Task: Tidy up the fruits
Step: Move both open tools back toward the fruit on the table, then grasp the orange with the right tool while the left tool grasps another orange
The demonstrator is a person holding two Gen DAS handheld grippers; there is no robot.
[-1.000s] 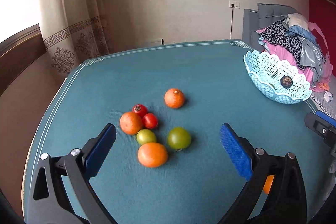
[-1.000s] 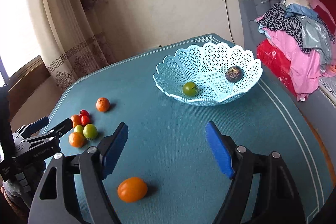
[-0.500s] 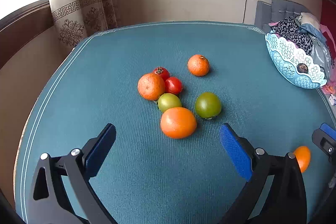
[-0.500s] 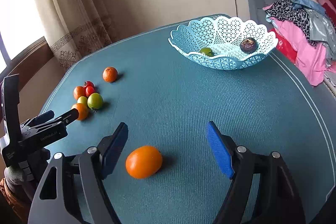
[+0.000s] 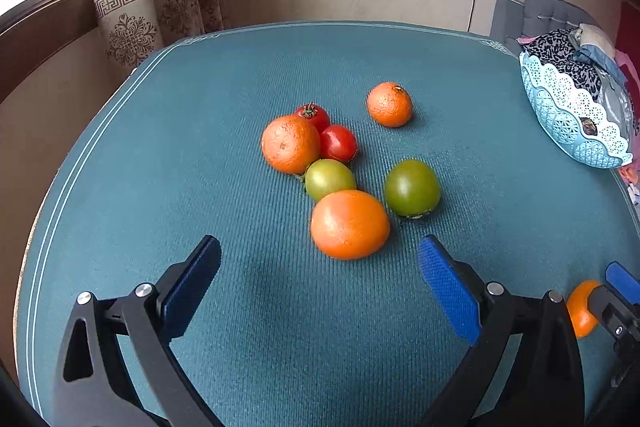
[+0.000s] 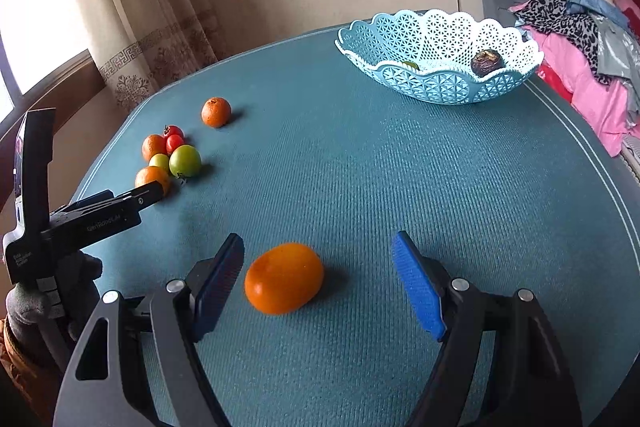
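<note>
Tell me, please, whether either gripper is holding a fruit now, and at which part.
Nothing is held. The right gripper is open around the lone orange fruit without its pads pressing it; the left gripper is open just short of the nearest orange.

right gripper (image 6: 318, 281) jaws spread around an orange (image 6: 283, 278) on the teal table (image 6: 400, 179), not touching.

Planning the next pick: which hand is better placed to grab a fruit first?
Right, probably. The right tool is open with the lone orange between its pads; the left tool remains short of the fruit cluster.
</note>
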